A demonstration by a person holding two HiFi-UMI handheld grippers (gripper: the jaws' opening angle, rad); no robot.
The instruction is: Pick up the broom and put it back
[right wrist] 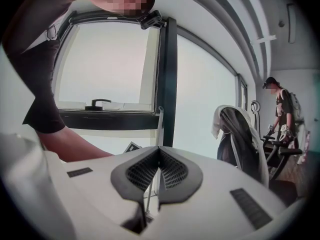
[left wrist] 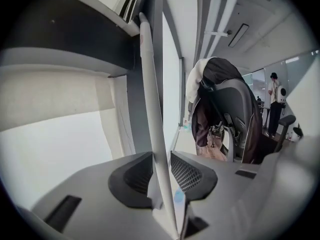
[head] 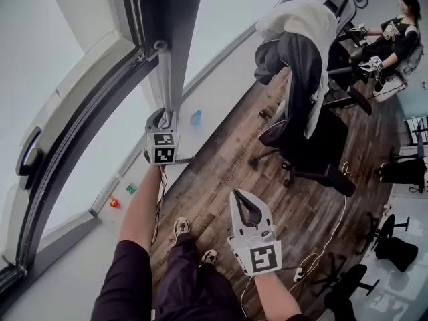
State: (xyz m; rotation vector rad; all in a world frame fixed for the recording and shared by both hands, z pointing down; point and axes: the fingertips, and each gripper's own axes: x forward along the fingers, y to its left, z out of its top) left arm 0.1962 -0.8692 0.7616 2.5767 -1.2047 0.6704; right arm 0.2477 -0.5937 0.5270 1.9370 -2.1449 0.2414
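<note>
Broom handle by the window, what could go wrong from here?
The broom handle stands between the left gripper's pads with a gap on one side and seems to lean on the dark window post, so it may slide sideways and topple. Falling, it could knock the small blue item on the sill. The right gripper is shut and apart from it, so a quick catch looks unlikely.

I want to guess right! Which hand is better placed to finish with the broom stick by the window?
Left. The left gripper has the broom handle between its jaws, leaning at the window frame. The right gripper is shut, empty, and hangs apart over the floor.
</note>
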